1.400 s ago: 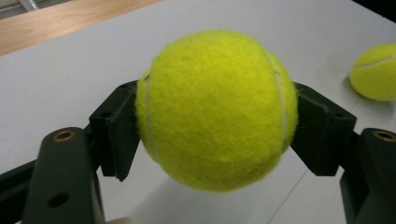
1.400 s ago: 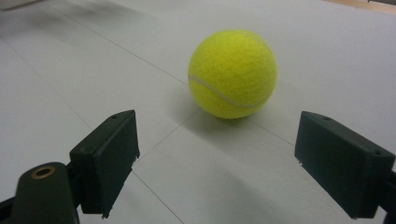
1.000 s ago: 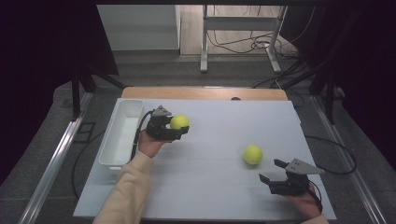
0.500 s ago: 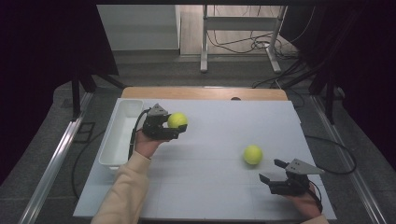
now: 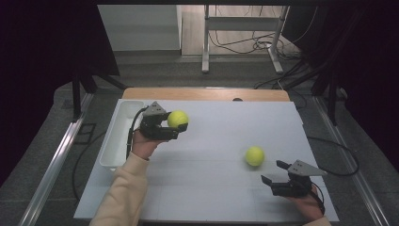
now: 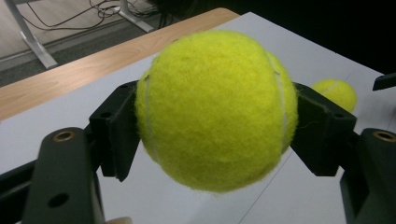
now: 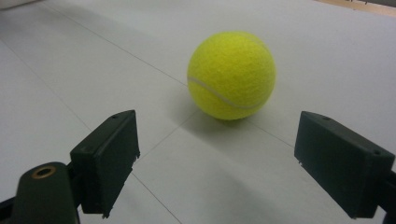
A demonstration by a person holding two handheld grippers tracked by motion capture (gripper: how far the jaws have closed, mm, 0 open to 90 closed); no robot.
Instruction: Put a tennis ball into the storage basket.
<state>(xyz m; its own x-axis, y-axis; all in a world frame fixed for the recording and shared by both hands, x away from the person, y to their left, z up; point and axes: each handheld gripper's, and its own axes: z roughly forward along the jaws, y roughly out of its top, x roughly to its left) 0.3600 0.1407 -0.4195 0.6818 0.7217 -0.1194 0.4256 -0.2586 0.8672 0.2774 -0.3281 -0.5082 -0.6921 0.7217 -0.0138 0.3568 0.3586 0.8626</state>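
At the far left of the table point(image 5: 211, 188) sits a white bin point(image 5: 117, 136). Just beside it, the left gripper point(image 5: 176, 123) clamps a tennis ball point(image 5: 178, 119) above the surface, having drifted slightly toward the bin over the last second, which suggests a drop-off there. Further right, a second tennis ball point(image 5: 254, 156) rests on the table, unmoved. The right gripper point(image 5: 275, 173) waits near it, jaws spread, holding nothing.
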